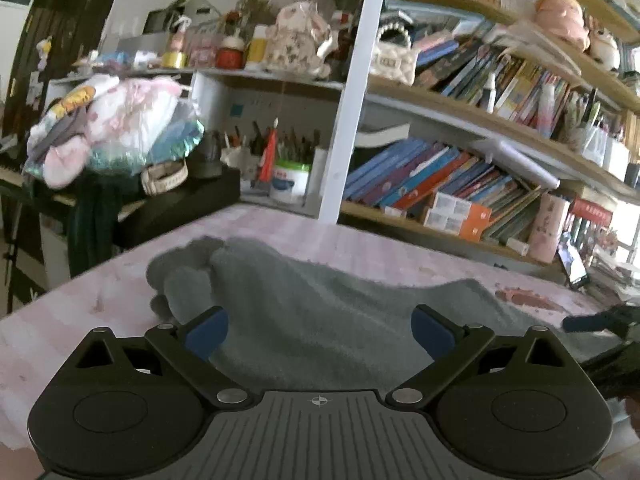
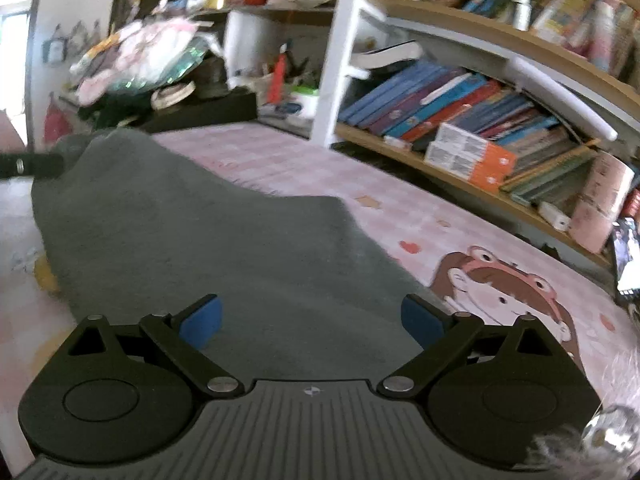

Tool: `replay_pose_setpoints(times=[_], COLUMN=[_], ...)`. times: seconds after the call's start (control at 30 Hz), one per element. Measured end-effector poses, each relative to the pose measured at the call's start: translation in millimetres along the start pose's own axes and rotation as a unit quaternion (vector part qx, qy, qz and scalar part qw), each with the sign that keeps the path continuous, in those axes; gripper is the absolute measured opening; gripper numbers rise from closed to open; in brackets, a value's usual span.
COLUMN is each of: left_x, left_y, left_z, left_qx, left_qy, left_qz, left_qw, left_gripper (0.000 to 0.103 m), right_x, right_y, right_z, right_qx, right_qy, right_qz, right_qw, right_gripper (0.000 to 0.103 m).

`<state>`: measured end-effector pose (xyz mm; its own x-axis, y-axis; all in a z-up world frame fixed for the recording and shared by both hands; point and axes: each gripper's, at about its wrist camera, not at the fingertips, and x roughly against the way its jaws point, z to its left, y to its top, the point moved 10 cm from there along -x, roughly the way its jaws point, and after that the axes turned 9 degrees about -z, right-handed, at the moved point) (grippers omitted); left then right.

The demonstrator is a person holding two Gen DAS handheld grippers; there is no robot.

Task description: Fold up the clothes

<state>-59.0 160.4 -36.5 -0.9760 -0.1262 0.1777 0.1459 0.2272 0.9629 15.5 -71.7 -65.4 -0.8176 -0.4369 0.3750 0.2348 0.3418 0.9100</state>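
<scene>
A grey fleecy garment (image 1: pixel 320 320) lies spread on a pink patterned cover (image 1: pixel 60 320), with a bunched end (image 1: pixel 188 268) at its far left. My left gripper (image 1: pixel 320 334) is open and empty, its blue pads just above the garment's near part. In the right wrist view the same garment (image 2: pixel 200 240) stretches from near centre to far left. My right gripper (image 2: pixel 312 320) is open and empty over the garment's near edge. The other gripper's tip shows at the right edge of the left view (image 1: pixel 600 320) and at the left edge of the right view (image 2: pixel 32 166).
Wooden shelves of books (image 1: pixel 440 176) run along the far side behind a white post (image 1: pixel 352 100). A pile of clothes and toys (image 1: pixel 112 132) sits on a stand at the far left. A cartoon girl print (image 2: pixel 512 292) marks the pink cover (image 2: pixel 360 200) right of the garment.
</scene>
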Motion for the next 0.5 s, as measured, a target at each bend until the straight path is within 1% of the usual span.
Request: replay_pose_setpoints(times=[0.2, 0.33, 0.43, 0.5], left_x=[3, 5, 7, 7], left_y=[6, 8, 9, 8], left_z=[21, 41, 52, 56], left_qx=[0.010, 0.044, 0.068, 0.074], left_qy=[0.025, 0.054, 0.066, 0.072], left_qz=[-0.010, -0.021, -0.029, -0.027], left_qw=[0.9996, 0.9974, 0.9951, 0.9943], left_gripper=[0.100, 0.100, 0.099, 0.099], right_x=[-12, -12, -12, -12], right_y=[-8, -10, -11, -11], right_z=[13, 12, 14, 14], right_qx=[0.021, 0.016, 0.018, 0.017], right_qy=[0.015, 0.015, 0.013, 0.012], right_qz=[0.026, 0.027, 0.025, 0.023], right_qw=[0.999, 0.999, 0.999, 1.000], right_gripper=[0.097, 0.097, 0.098, 0.098])
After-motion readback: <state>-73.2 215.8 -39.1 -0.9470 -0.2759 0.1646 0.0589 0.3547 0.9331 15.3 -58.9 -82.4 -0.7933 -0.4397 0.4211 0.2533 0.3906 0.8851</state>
